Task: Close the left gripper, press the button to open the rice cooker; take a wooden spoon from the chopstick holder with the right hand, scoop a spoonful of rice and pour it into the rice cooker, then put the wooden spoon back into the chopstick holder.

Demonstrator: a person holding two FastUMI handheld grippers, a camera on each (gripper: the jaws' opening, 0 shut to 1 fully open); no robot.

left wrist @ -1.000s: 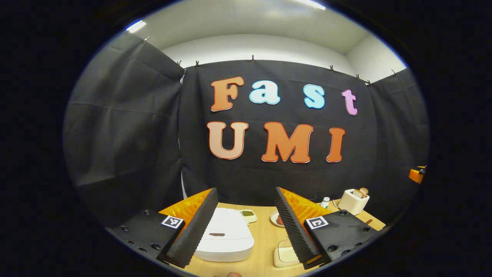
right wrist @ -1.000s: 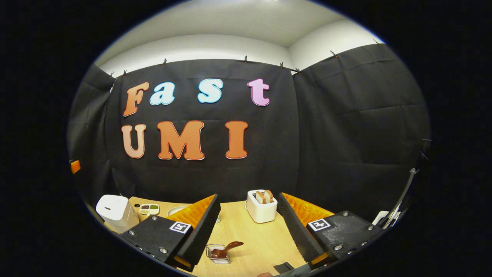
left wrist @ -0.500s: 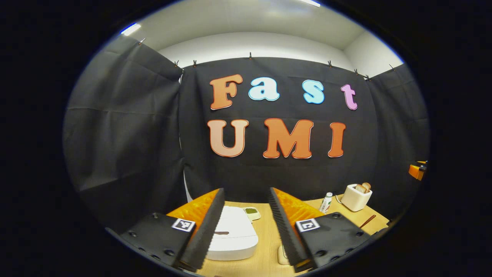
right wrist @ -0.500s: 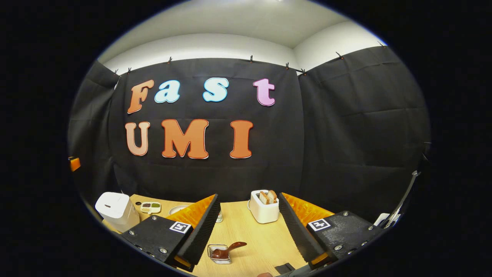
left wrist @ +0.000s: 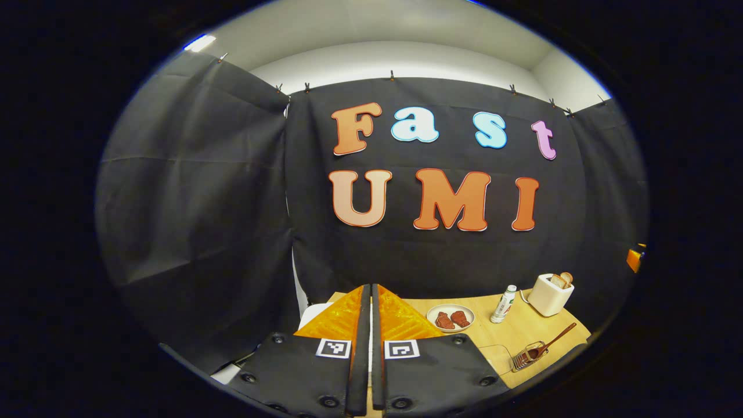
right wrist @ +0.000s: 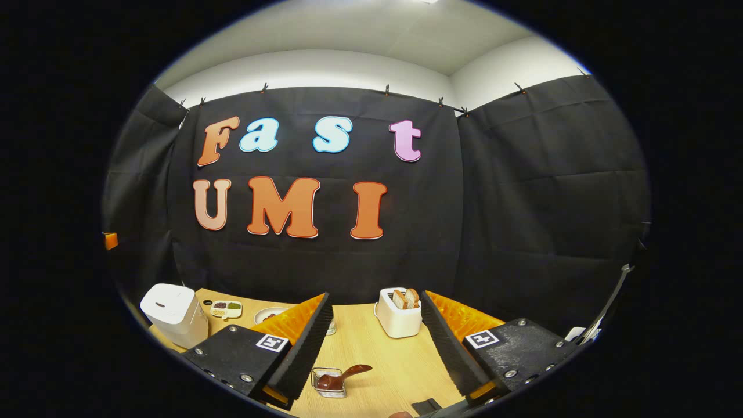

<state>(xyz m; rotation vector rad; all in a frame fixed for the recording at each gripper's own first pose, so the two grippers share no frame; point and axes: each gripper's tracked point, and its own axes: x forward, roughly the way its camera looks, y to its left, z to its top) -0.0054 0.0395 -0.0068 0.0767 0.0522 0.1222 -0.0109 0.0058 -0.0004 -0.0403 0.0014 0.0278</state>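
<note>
Two tools, in different states. Left tool point(left wrist: 371, 348): fingers drawn together, a thin slit between them, nothing held; that matches the task's first step, since a closed tip makes a blunt point for pressing a button. Just past its fingers, a white corner of the rice cooker point(left wrist: 313, 313) peeks out on the left, mostly hidden by the tool, so the tool seems lined up over the cooker; the button itself is hidden. Right tool point(right wrist: 374, 348): fingers spread wide, empty, held above the table point(right wrist: 371, 348), probably kept ready for the spoon grab. Between and below its fingers sits the wire chopstick holder point(right wrist: 329, 383) with the dark wooden spoon point(right wrist: 342, 376) in it, handle sticking out toward the right, reachable for a pinch on the handle. From the left gripper view the same holder point(left wrist: 527, 357) and spoon handle point(left wrist: 560, 335) lie well off to the right. Farther back in that view: a plate with two reddish pieces point(left wrist: 450, 317), a small bottle point(left wrist: 503, 296), a white toaster with bread point(left wrist: 550, 293). In the right gripper view the cooker point(right wrist: 173, 313) stands at far left with its lid down, a small divided dish point(right wrist: 226, 308) just beside it. Judgement: press not yet done, lid still to open.
</note>
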